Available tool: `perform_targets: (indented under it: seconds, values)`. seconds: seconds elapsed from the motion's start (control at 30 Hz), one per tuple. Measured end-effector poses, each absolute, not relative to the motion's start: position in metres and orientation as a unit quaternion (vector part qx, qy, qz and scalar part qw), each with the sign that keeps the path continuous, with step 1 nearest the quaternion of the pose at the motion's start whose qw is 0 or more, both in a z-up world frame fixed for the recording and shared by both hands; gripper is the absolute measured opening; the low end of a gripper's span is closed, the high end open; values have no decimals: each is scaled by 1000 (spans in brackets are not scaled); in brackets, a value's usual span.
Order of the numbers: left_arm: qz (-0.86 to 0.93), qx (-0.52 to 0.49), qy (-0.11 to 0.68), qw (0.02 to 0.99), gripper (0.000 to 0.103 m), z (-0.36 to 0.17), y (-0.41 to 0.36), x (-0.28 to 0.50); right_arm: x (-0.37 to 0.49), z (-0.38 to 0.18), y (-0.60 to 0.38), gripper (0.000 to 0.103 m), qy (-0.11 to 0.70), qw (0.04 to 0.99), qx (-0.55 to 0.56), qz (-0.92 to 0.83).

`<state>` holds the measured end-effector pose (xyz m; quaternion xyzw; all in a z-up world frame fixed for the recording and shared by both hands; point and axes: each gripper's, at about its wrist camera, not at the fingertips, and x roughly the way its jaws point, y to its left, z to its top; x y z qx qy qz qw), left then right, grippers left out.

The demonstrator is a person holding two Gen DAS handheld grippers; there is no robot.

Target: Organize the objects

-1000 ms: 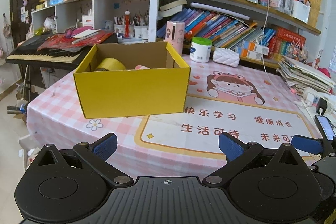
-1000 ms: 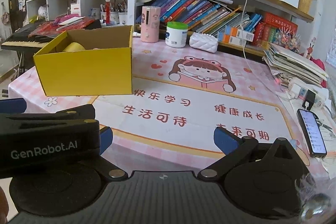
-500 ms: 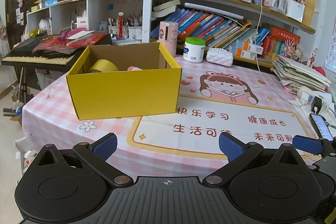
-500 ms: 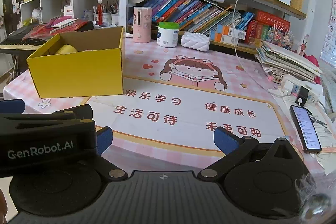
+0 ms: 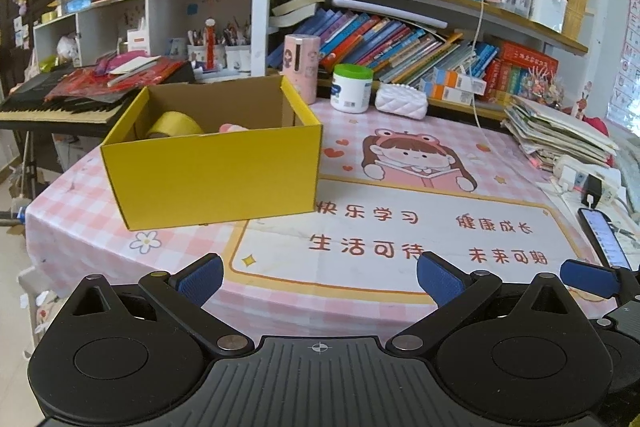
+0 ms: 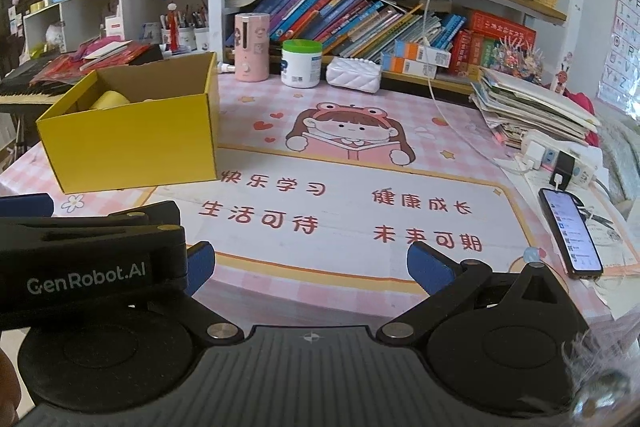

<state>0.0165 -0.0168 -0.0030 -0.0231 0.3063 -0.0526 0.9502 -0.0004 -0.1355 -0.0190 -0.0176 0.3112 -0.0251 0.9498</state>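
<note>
A yellow cardboard box (image 5: 216,171) stands open on the left of the pink checked table (image 5: 80,223); it also shows in the right wrist view (image 6: 132,143). Inside it lie a yellow tape roll (image 5: 174,123) and a pink item (image 5: 230,127). My left gripper (image 5: 318,277) is open and empty, near the table's front edge, well short of the box. My right gripper (image 6: 310,265) is open and empty beside it; the left gripper's body (image 6: 88,263) covers its left finger.
A pink canister (image 5: 300,65), a white jar with a green lid (image 5: 352,89) and a white quilted pouch (image 5: 402,101) stand at the back. A phone (image 6: 570,231), a power strip (image 6: 560,163) and a paper stack (image 6: 532,107) lie right. Bookshelves behind; a keyboard (image 5: 56,105) left.
Both grippers have drawn back a little from the table and shifted slightly; the box looks smaller and farther. Both stay open and empty.
</note>
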Motion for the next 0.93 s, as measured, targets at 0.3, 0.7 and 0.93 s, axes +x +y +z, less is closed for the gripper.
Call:
perform_targets:
  seconds: [0.3, 0.7, 0.93]
  values:
    - [-58, -19, 309, 949, 103, -2, -23, 17, -1, -19, -143, 103, 313, 949, -12, -31]
    - [-55, -18, 314, 948, 103, -4, -24, 19, 1, -21, -145, 103, 319, 947, -12, -28]
    - [-53, -15, 310, 949, 103, -2, -23, 19, 2, -21, -143, 103, 318, 948, -13, -27]
